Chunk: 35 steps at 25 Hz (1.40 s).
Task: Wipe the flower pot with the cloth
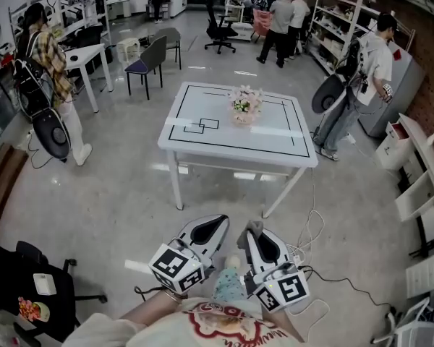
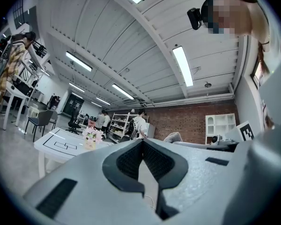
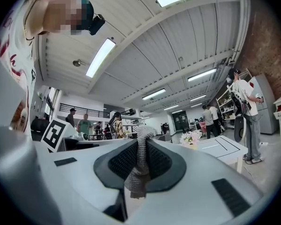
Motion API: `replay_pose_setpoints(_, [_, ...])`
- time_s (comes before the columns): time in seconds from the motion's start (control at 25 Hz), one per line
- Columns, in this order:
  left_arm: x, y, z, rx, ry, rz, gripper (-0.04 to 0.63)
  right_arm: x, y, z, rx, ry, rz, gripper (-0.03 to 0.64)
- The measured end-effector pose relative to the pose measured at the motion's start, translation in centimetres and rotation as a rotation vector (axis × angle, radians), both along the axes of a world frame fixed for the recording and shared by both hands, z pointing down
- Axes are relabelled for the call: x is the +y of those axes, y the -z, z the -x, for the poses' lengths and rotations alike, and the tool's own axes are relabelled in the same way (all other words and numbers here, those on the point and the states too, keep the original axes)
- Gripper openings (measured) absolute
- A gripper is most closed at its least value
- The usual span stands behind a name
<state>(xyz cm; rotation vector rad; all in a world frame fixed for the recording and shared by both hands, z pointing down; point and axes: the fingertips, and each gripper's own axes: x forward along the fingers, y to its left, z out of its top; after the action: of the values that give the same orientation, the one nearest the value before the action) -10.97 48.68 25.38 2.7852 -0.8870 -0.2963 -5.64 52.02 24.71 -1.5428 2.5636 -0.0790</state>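
The flower pot (image 1: 244, 108), holding pale pink flowers, stands near the far middle of a white table (image 1: 202, 147) marked with black lines. Both grippers are held low and close to the person's body, well short of the table. My left gripper (image 1: 222, 223) is shut with nothing between its jaws. My right gripper (image 1: 254, 233) is shut on a grey knitted cloth (image 1: 256, 225). In the right gripper view the cloth (image 3: 140, 163) sticks up between the pads, with the flower pot (image 3: 191, 138) far off to the right. In the left gripper view the flower pot (image 2: 90, 138) is small at the left.
Bare floor lies between me and the table. Cables (image 1: 315, 230) trail on the floor at the right. People stand at the left (image 1: 47, 63), at the right (image 1: 362, 71) and at the back. Chairs (image 1: 148, 63) and shelves (image 1: 419, 172) line the room's sides.
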Motion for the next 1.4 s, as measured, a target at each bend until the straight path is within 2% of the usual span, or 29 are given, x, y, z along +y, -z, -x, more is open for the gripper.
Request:
replay_pose_setpoints(0.32, [-6.8, 0.5, -1.2, -0.006, 0.055, -0.026, 0.003, -6.9, 0.5, -1.5, -0.004, 0.044, -0.027, 0.035])
replay_pose_setpoints(0.84, [-19.7, 1.6, -8.4, -0.001, 0.066, -0.032, 0.003, -20.2, 1.4, -8.1, -0.008, 0.08, -0.017, 0.035])
replay_pose_setpoints(1.4, [-30.7, 1.5, -14.3, 0.05, 0.101, -0.034, 0.003, -31.7, 0.9, -13.3, 0.01, 0.152, -0.003, 0.035])
